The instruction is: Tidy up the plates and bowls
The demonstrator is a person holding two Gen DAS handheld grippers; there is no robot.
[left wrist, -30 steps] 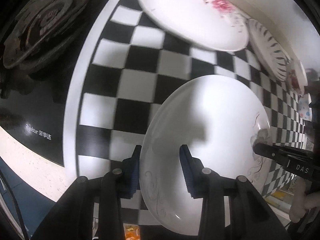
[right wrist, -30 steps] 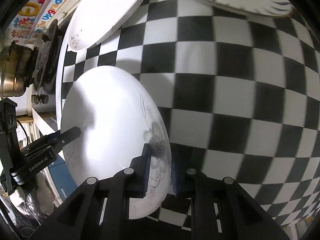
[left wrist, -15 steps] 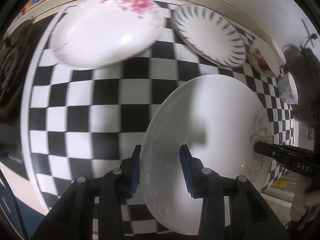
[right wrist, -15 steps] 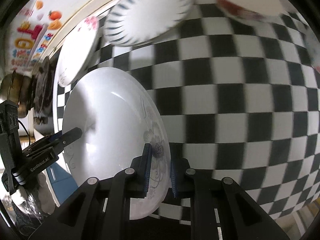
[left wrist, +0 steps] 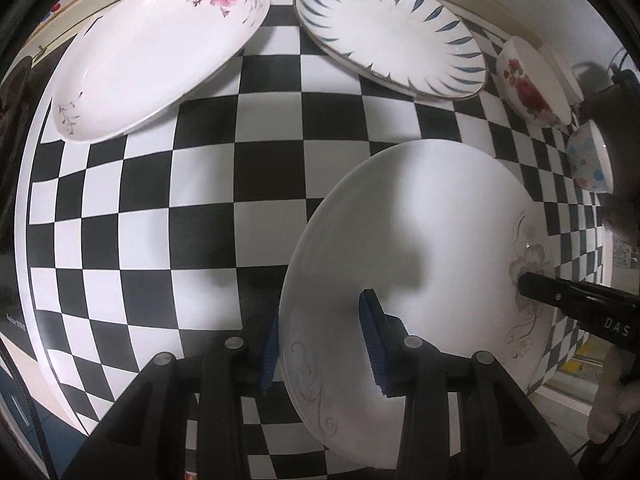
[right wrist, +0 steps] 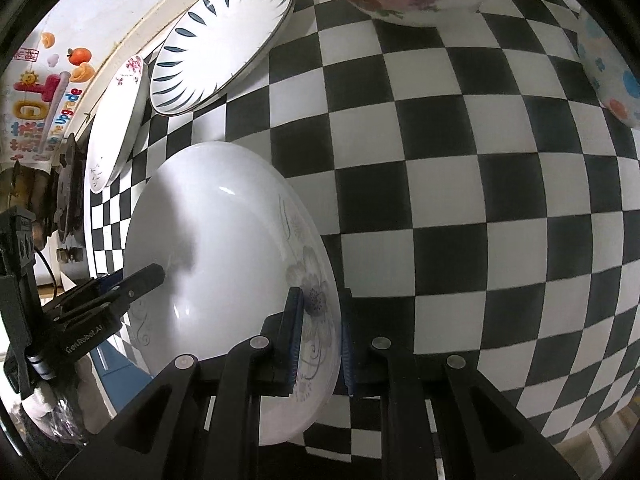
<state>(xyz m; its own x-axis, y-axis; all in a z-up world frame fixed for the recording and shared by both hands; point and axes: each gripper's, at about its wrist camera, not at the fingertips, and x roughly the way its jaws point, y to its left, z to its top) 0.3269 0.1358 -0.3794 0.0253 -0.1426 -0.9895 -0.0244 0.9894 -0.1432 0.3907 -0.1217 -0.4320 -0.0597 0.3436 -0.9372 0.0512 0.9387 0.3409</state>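
Underneath, a black-and-white checkered countertop (left wrist: 208,208) spreads across both views. Above it hangs a large white plate (left wrist: 420,248) with a grey flower motif, gripped at opposite rims: the left gripper (left wrist: 320,344) clamps one edge, the right gripper (right wrist: 318,336) pinches the flowered edge. Behind lie an oval rose-printed platter (left wrist: 152,56) and a blue-petal plate (left wrist: 392,28), just beside each other. Further along sit a red-flowered bowl (left wrist: 528,88) and a smaller blue-dotted bowl (left wrist: 588,164).
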